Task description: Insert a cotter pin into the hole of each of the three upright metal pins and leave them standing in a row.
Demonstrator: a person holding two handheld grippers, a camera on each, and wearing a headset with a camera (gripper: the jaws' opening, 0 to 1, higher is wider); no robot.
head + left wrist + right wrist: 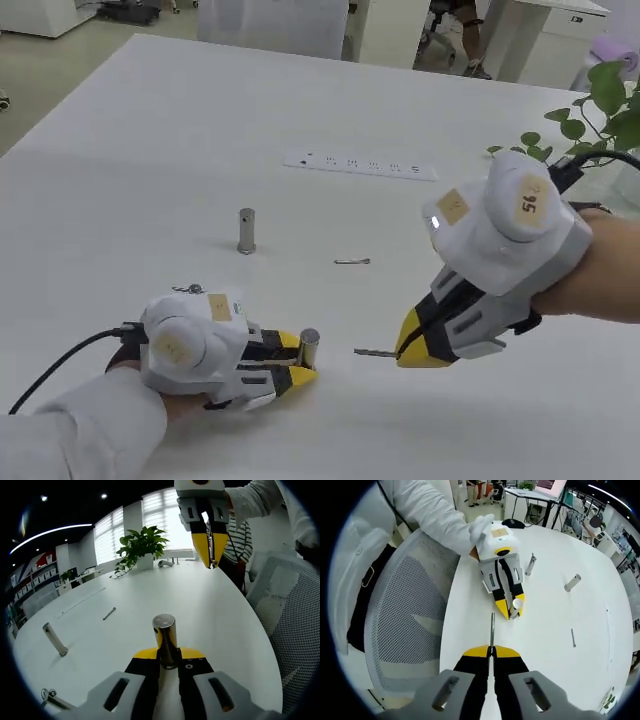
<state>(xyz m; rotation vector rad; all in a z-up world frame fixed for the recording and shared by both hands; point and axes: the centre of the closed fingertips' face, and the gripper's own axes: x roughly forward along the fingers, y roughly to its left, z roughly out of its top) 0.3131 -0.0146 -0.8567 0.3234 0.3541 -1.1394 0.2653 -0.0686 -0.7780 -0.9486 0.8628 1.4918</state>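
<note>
White table (150,150), power strip (360,165), potted plant (606,88), mesh chair (405,610)

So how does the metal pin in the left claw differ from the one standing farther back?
The near pin is clamped in the left claw; the far pin stands free. The right claw aims a cotter pin at the near pin; a loose cotter pin lies apart from the far pin. Both are upright grey metal cylinders with no cotter pin through them.
</note>
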